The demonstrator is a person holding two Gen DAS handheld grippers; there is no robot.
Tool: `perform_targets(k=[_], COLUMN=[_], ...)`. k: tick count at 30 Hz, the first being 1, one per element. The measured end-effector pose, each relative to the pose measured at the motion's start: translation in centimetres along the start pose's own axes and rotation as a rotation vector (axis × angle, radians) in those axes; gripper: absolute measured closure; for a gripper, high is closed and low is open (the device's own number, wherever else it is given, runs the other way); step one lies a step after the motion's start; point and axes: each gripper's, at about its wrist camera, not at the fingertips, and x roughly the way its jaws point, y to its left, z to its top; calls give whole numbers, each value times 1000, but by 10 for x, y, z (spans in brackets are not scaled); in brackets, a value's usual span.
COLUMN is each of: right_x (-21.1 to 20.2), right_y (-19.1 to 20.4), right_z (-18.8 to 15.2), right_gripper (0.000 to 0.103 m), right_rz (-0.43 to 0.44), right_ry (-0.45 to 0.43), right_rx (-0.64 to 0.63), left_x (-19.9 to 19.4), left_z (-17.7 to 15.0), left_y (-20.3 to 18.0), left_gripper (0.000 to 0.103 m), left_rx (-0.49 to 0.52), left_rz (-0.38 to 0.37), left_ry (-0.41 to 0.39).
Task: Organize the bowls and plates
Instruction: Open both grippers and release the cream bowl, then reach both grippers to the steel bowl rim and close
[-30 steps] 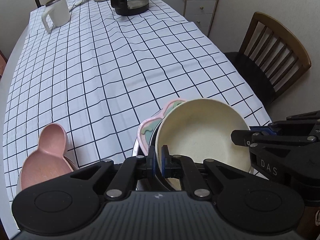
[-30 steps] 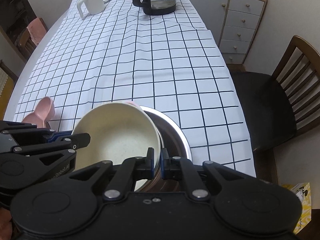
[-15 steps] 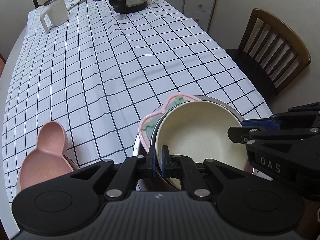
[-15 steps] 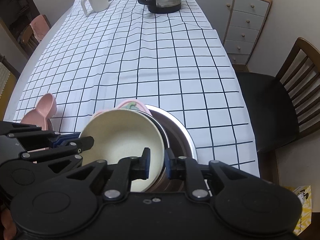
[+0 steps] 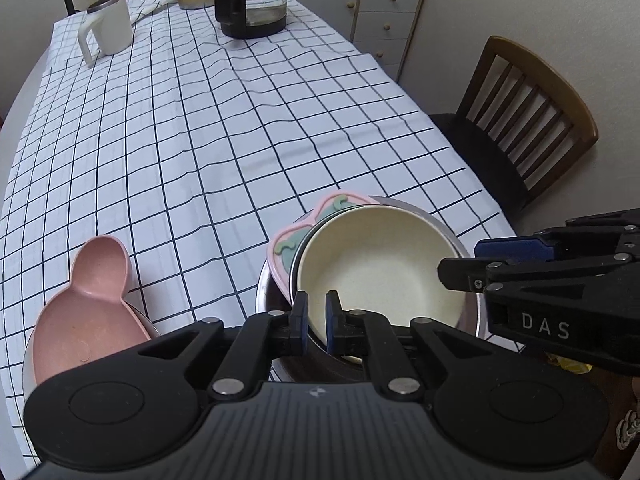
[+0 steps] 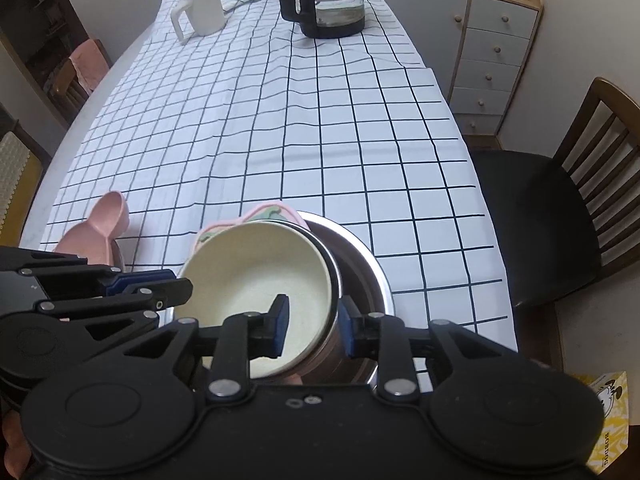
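Right now my left gripper [image 5: 316, 316] has its fingers pressed onto the near rim of the cream bowl [image 5: 376, 268], one pad inside the wall and one outside, so it is pinching that bowl. My right gripper [image 6: 314, 326] stands spread wide: its left finger [image 6: 278, 324] sits inside the cream bowl and its right finger sits outside the bowl's wall, over the steel bowl [image 6: 360, 268], with a clear gap on both sides of the rim, so it grips nothing. The cream bowl is tilted and nested in the steel bowl, at the near edge of the table, and a pink plate with green markings [image 5: 320, 216] leans behind it, wedged between the cream bowl and the steel bowl's far-left rim. To the left of that stack lies a pink scoop-shaped dish [image 5: 88, 304], resting on another bowl whose rim just shows beneath it (I cannot tell what kind). All of this sits on a white tablecloth with a dark grid [image 5: 192, 128]. At the far end stand a white mug with a metal rim [image 5: 108, 26] and a glass coffee carafe with a black handle [image 5: 250, 0], well apart from the dishes. A wooden chair with a dark seat [image 5: 516, 120] stands beside the table on the right, and a grey chest of drawers [image 6: 492, 52] is behind it.
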Motion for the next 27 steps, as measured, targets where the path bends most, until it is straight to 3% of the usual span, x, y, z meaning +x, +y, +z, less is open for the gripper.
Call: perform_targets(k=[4, 9, 13, 21, 27], right_x=[-10, -29, -45, -69, -72], right_y=[2, 5, 5, 1, -6], right_z=[-4, -9, -13, -20, -19], right_gripper=[71, 65, 57, 28, 8], right_rz=[11, 24, 37, 52, 63], right_ry=[-21, -64, -102, -179, -218], right_rx=[-4, -18, -33, -72, -135], left_x=[-12, -29, -41, -61, -61], left_z=[-3, -8, -12, -19, -25], left_y=[-3, -2, 0, 2, 1], left_gripper=[90, 64, 53, 31, 30], left_rx=[17, 16, 11, -13, -55], left_rz=[-6, -12, -16, -15, -2], left_ry=[-34, -86, -116, -180, -193])
